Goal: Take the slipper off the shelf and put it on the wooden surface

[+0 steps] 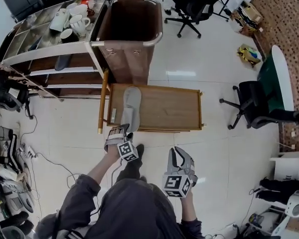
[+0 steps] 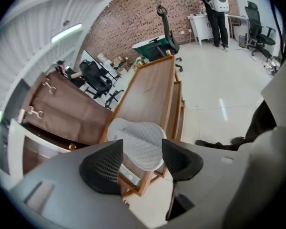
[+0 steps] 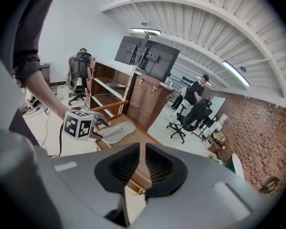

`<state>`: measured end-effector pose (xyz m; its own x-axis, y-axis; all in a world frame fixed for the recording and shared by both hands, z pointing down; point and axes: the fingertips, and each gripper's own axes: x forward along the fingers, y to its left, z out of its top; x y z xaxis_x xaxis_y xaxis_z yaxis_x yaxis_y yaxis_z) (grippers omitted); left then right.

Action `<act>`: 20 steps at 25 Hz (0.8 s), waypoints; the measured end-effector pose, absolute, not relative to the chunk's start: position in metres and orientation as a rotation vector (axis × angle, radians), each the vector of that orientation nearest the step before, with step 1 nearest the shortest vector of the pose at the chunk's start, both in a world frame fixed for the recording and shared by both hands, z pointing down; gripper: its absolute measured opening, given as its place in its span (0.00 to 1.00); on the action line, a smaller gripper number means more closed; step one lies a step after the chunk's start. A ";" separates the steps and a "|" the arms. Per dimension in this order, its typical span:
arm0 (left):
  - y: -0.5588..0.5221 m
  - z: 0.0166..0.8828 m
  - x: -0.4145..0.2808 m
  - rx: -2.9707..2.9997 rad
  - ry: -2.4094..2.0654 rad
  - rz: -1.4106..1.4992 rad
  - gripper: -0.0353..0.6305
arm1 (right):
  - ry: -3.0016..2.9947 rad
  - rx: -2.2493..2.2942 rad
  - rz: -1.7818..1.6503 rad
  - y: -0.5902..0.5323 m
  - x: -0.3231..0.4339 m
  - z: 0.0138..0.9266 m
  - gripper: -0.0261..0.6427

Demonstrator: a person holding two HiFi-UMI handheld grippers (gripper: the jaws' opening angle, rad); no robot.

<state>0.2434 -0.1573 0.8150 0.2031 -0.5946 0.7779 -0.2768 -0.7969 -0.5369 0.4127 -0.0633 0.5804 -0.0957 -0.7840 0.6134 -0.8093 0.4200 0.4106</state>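
One pale grey slipper (image 1: 130,103) lies flat on the wooden counter (image 1: 174,108), its near end between the left gripper's (image 2: 140,160) released jaws, pads clear of it. Right gripper (image 3: 142,165) hangs clenched, empty. Glossy white floor (image 1: 224,59), shelf (image 1: 65,73) behind, brick wall (image 2: 133,13) beyond.

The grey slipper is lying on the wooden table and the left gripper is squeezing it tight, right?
Not quite. The slipper does lie on the wooden table, but the left gripper is not squeezing it. Its jaws stand wide apart, with the slipper's end showing between them and the pads off it. The left gripper view shows this.
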 end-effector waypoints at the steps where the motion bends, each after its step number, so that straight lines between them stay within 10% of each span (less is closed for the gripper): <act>1: -0.154 0.805 0.244 -2.197 0.841 -1.603 0.47 | -1.887 1.347 0.023 -0.059 0.411 0.579 0.10; 14: 0.039 0.632 0.230 -2.112 1.184 -1.239 0.43 | -2.035 1.233 -0.233 0.079 0.374 0.556 0.10; 20: 0.147 0.578 0.233 -2.101 1.201 -1.065 0.24 | -2.053 1.222 -0.256 0.147 0.368 0.562 0.04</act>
